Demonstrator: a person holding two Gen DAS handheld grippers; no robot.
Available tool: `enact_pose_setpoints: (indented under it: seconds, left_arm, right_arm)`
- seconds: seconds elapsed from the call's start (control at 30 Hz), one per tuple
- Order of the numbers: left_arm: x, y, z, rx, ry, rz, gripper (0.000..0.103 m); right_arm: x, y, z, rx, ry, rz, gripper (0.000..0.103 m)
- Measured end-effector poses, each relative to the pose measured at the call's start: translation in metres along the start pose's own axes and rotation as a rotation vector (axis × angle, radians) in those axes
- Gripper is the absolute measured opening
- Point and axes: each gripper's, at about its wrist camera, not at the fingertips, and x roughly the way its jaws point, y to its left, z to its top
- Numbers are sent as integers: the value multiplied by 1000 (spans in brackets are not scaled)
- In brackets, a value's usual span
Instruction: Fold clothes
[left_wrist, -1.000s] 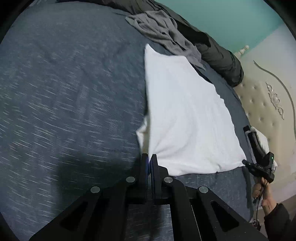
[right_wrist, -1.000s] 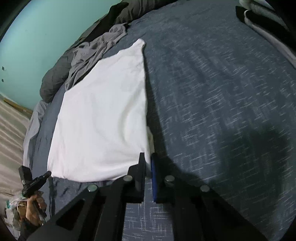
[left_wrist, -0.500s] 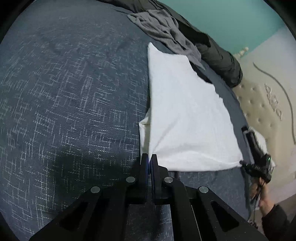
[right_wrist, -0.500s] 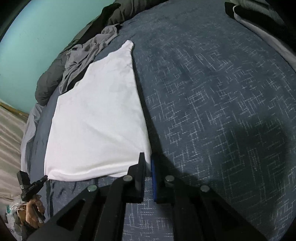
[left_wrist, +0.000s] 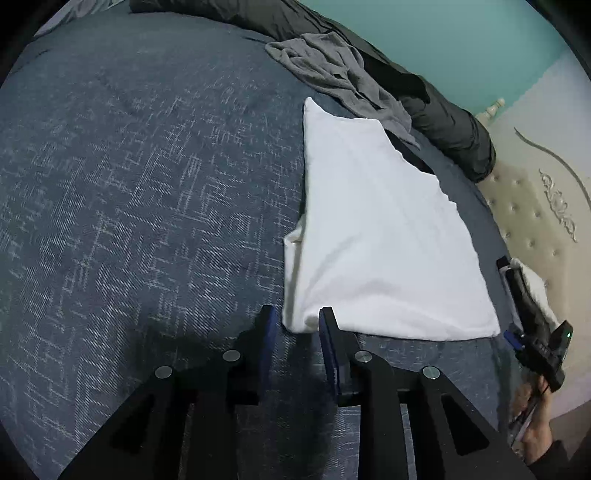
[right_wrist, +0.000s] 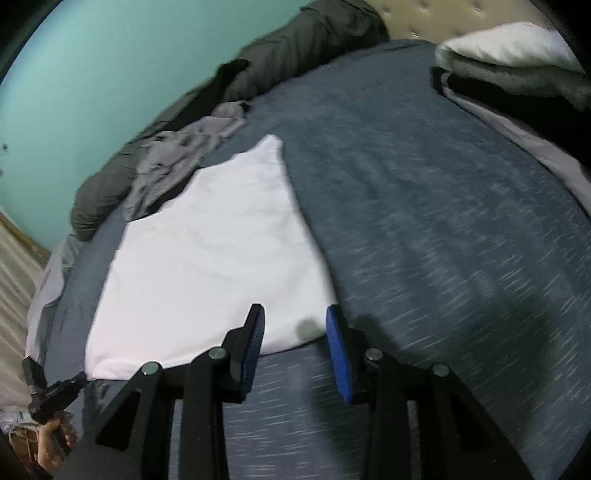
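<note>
A white garment (left_wrist: 380, 236) lies folded flat on the dark blue bedspread (left_wrist: 129, 184). My left gripper (left_wrist: 297, 321) is open, its fingers either side of the garment's near left corner. In the right wrist view the same white garment (right_wrist: 214, 266) spreads ahead, and my right gripper (right_wrist: 295, 317) stands open over its near right corner. Neither gripper holds cloth. The right gripper (left_wrist: 532, 332), held in a hand, shows at the far right of the left wrist view; the left gripper (right_wrist: 51, 391) shows at the lower left of the right wrist view.
A crumpled grey garment (left_wrist: 340, 77) and a dark bundle (left_wrist: 443, 125) lie along the bed's far edge by the teal wall. A tufted cream headboard (left_wrist: 535, 206) stands at the right. Stacked folded clothes (right_wrist: 517, 74) sit at the bed's far right corner.
Both grippers were shut on the white garment's near corners; now both have opened and let the cloth go. The garment lies flat on the bed.
</note>
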Motion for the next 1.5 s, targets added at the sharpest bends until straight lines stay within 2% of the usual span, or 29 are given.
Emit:
enact_pose_setpoints:
  seconds: [0.17, 0.43, 0.6, 0.7, 0.77, 0.97, 1.23, 1.3, 1.5]
  left_arm:
    - [0, -2, -3, -27, 2, -6, 39]
    - [5, -7, -4, -39, 8, 3, 40]
    - [13, -12, -7, -45, 26, -3, 40]
    - [19, -16, -8, -47, 37, -1, 43]
    - [20, -16, -9, -75, 39, -25, 45]
    - [19, -23, -9, -92, 22, -47, 46]
    - [16, -19, -22, -173, 41, -87, 46]
    - [21, -17, -23, -179, 49, -75, 46]
    - [27, -3, -16, -203, -7, -58, 46]
  right_arm:
    - [9, 37, -18, -61, 6, 68, 34]
    - [30, 57, -47, -63, 65, 165, 34]
    - [45, 58, -47, -42, 109, 160, 34]
    - [40, 57, -50, -41, 106, 161, 34]
    - [40, 59, -50, -49, 108, 157, 34]
    - [39, 59, -51, -51, 106, 173, 34]
    - [36, 55, -47, -36, 91, 190, 34]
    - [35, 53, -45, -28, 86, 191, 34]
    - [30, 51, -41, -21, 65, 192, 34]
